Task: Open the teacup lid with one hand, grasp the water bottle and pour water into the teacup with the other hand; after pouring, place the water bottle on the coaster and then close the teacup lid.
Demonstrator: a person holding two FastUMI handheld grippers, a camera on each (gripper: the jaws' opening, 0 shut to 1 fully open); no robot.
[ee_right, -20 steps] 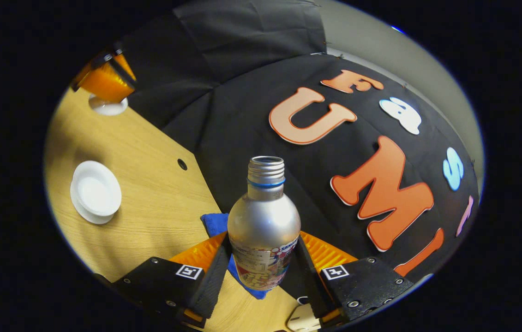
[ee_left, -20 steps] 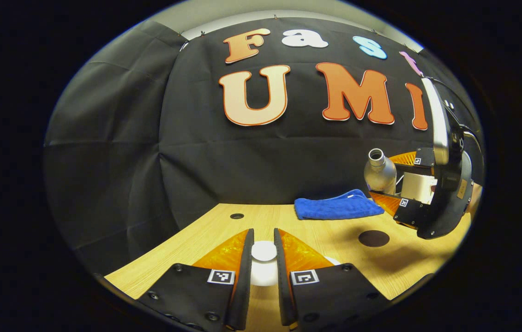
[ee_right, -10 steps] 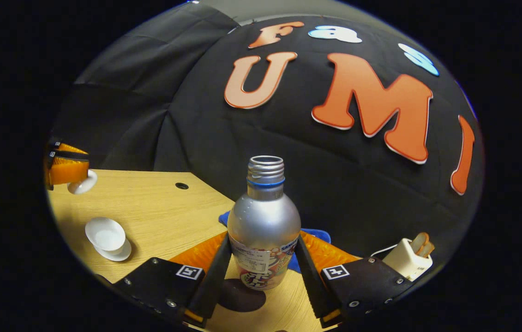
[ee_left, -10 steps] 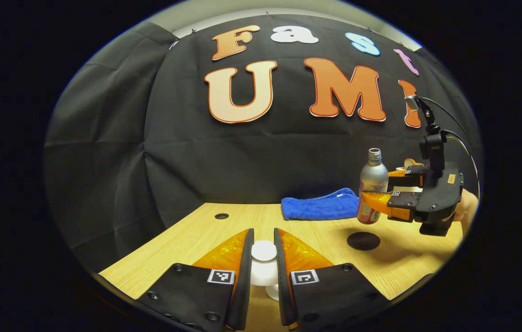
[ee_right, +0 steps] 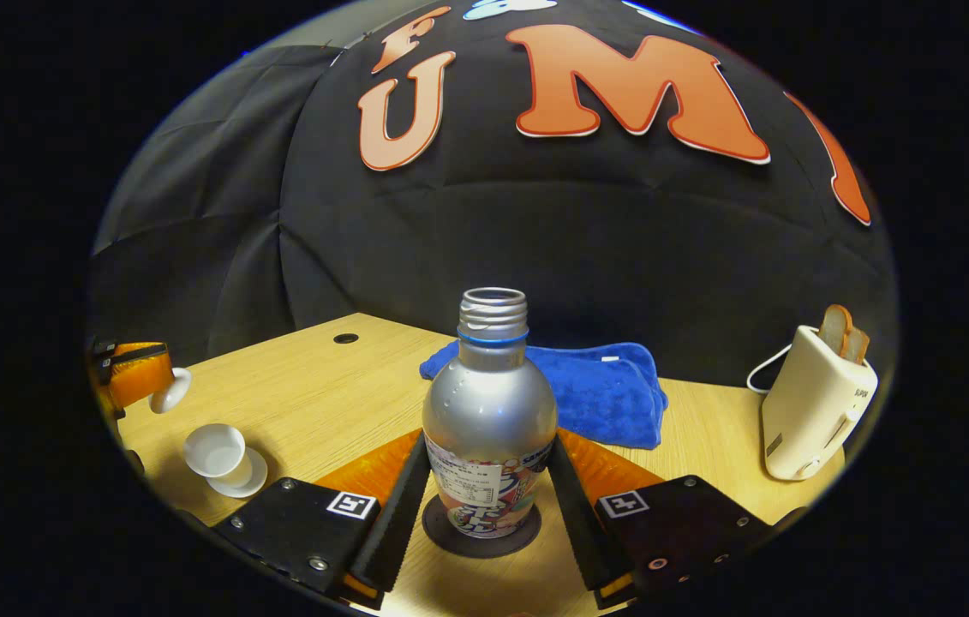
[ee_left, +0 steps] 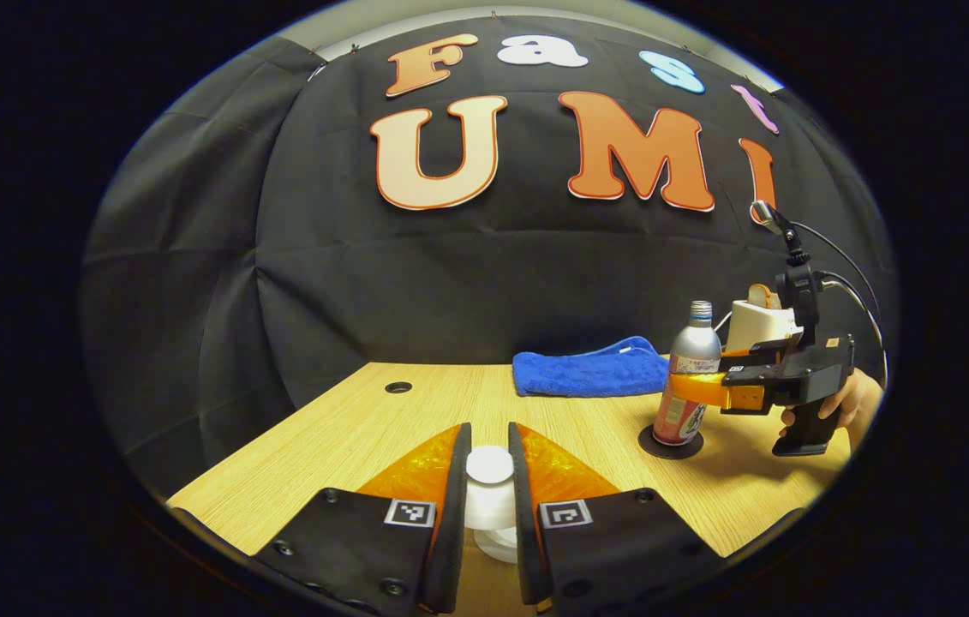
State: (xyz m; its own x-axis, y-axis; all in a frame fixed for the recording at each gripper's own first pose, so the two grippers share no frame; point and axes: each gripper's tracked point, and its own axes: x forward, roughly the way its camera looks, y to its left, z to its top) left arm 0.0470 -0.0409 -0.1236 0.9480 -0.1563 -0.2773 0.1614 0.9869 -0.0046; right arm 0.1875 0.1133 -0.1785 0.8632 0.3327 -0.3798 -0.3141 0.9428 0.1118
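A silver bottle (ee_right: 490, 411) stands upright on a dark round coaster (ee_right: 441, 527) near the right end of a wooden table (ee_right: 313, 386), the right gripper (ee_right: 484, 506) clamped on its lower body, one finger on each side. Its neck is open, threads bare, with a blue ring below the mouth and a printed label around the base. In the left gripper view the same bottle (ee_left: 690, 368) sits on the coaster (ee_left: 651, 446), held by the right gripper (ee_left: 711, 390) with a hand (ee_left: 844, 403) on its grip.

The left gripper (ee_left: 490, 497) is closed narrow on the knob of the white lid (ee_left: 489, 465), held above the table. In the right gripper view that lid (ee_right: 169, 390) hangs tilted from the left gripper (ee_right: 137, 377) at the far left — clear of the white cup (ee_right: 217, 452), which stands open on its saucer (ee_right: 244, 480) near the table's front edge.

Between cup and coaster lies a broad stretch of bare wood. A folded blue towel (ee_right: 587, 390) lies behind the bottle toward the back edge, against the black wall (ee_right: 484, 223). A cream toaster (ee_right: 810, 403) with bread in its slots stands to the right — well apart from the coaster. A small round hole (ee_right: 345, 338) marks the tabletop near the back-left edge.
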